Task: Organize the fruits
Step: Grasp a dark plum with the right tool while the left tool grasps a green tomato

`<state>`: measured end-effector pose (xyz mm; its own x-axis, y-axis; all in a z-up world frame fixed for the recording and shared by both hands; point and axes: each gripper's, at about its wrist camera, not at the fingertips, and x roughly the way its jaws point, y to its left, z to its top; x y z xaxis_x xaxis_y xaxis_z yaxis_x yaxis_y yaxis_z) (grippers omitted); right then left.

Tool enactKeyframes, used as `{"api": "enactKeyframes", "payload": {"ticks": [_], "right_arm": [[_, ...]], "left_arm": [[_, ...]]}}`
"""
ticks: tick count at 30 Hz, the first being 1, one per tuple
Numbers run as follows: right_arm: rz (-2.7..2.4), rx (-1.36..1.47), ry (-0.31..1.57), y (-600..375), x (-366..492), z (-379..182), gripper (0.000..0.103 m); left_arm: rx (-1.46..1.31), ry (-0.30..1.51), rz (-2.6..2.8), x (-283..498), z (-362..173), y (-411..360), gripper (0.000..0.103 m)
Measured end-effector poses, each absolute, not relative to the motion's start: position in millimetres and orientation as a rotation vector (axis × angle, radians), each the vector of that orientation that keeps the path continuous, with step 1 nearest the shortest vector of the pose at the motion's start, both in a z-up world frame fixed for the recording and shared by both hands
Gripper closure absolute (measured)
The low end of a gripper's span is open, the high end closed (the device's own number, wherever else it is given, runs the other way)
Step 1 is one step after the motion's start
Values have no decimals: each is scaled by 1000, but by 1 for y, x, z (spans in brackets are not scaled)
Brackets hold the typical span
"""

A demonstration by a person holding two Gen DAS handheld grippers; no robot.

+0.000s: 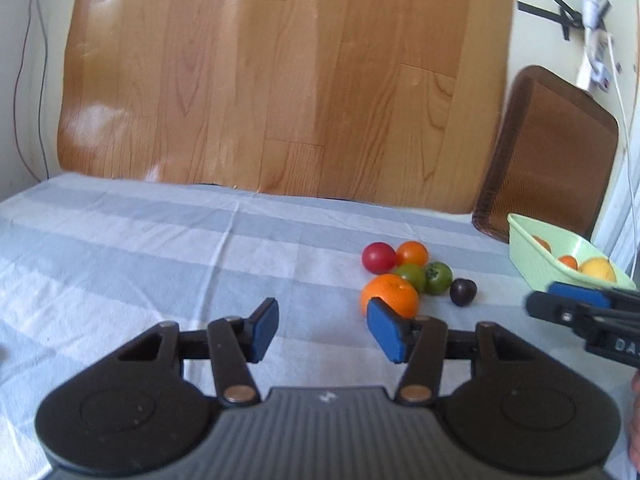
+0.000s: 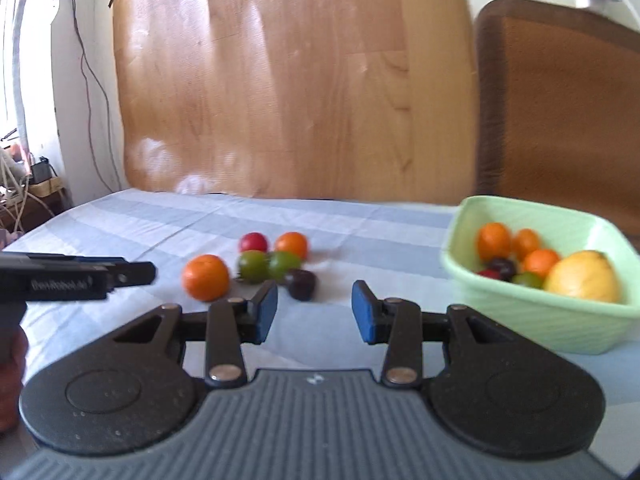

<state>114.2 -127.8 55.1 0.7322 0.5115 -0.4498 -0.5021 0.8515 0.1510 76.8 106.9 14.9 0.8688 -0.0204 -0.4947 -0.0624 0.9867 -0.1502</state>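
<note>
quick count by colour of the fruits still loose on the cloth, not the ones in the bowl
orange: 2, the big one and a smaller one
green: 2, side by side
red: 1
dark purple: 1
total: 6 loose on the striped cloth, all left of the green bowl

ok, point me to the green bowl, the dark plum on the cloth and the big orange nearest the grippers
green bowl (image 2: 516,316): right wrist view, bare front wall below the rim.
dark plum (image 2: 302,283): right wrist view, middle of its skin.
big orange (image 1: 394,291): left wrist view, upper face above the blue pad.
</note>
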Motion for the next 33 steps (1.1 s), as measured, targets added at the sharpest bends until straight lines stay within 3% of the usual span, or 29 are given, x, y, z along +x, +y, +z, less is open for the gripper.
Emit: {"api": "enactKeyframes", "payload": {"ticks": [9, 17, 22, 28, 31, 33], "right_arm": [[548, 104, 607, -123, 130, 46, 60], [630, -25, 593, -101, 160, 62, 59], [665, -213, 608, -82, 172, 51, 59], [695, -219, 652, -77, 185, 37, 60], [695, -195, 639, -81, 183, 39, 75], [693, -182, 642, -84, 179, 40, 75]], "left_arm": [[-182, 516, -15, 76, 14, 109, 52], [-203, 512, -41, 76, 15, 113, 51], [-219, 514, -47, 76, 14, 115, 51], [-228, 516, -51, 76, 14, 115, 50], [-234, 518, -52, 76, 14, 115, 50], [-237, 518, -51, 76, 13, 115, 50]]}}
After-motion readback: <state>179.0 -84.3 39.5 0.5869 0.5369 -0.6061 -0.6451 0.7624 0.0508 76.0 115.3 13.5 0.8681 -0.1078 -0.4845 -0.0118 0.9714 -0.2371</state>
